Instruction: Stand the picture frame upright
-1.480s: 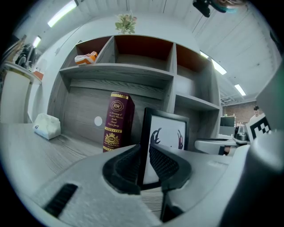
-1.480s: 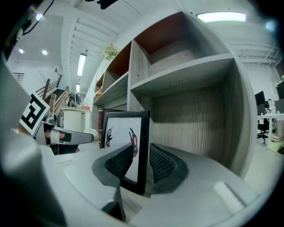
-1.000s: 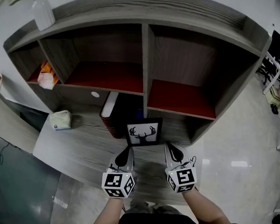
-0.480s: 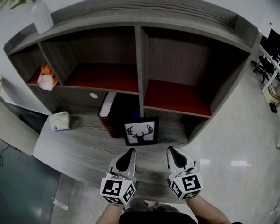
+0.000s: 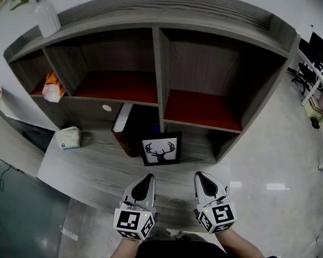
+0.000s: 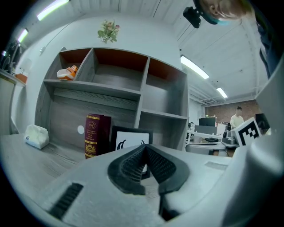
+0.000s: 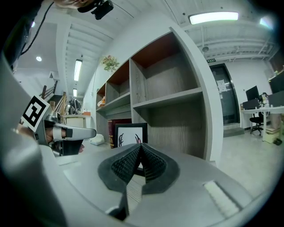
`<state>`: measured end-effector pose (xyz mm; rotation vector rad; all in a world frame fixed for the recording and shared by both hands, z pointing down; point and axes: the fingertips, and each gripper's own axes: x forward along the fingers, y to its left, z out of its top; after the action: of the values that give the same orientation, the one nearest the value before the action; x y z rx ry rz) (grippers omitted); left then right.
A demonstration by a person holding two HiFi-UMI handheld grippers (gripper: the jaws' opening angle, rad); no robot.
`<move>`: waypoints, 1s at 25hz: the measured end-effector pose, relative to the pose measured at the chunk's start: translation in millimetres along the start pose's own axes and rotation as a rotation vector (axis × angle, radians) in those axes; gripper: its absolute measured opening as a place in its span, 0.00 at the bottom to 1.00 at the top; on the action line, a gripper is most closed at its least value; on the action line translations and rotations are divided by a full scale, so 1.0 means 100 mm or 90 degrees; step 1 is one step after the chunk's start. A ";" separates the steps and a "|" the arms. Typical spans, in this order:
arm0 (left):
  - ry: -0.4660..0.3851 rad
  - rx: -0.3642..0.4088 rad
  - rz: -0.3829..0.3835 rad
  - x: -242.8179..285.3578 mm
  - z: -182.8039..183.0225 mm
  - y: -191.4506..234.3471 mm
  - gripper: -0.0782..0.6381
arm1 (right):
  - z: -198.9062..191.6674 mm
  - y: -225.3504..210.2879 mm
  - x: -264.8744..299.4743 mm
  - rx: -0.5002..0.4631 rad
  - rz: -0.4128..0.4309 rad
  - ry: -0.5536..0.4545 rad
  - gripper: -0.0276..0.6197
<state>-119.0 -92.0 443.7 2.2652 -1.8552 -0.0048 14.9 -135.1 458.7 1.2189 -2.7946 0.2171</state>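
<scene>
Black-framed deer-silhouette picture frame stands upright on grey wood-grain bench. Left hand-held gripper and right hand-held gripper: jaws closed, empty, apart from the frame.

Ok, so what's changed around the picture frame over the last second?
The left tongs and right tongs have drawn back from the foot of the picture frame toward the person, leaving bare desk between. Both are shut and empty; nothing visibly gripped or released. The picture frame stays upright beside the red book.
</scene>
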 end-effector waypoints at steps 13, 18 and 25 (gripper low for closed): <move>0.044 -0.020 0.017 -0.08 -0.30 -0.03 0.10 | -0.24 0.08 -0.07 0.010 0.008 0.042 0.04; 0.055 -0.025 0.010 -0.09 -0.38 -0.10 0.10 | -0.30 0.09 -0.09 0.014 0.005 0.050 0.04; 0.076 -0.025 0.014 -0.12 -0.48 -0.12 0.10 | -0.33 0.06 -0.10 0.012 0.001 0.058 0.04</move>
<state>-102.9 -70.4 487.1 2.1685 -1.8037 0.0947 17.7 -118.2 489.4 1.1798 -2.7211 0.2927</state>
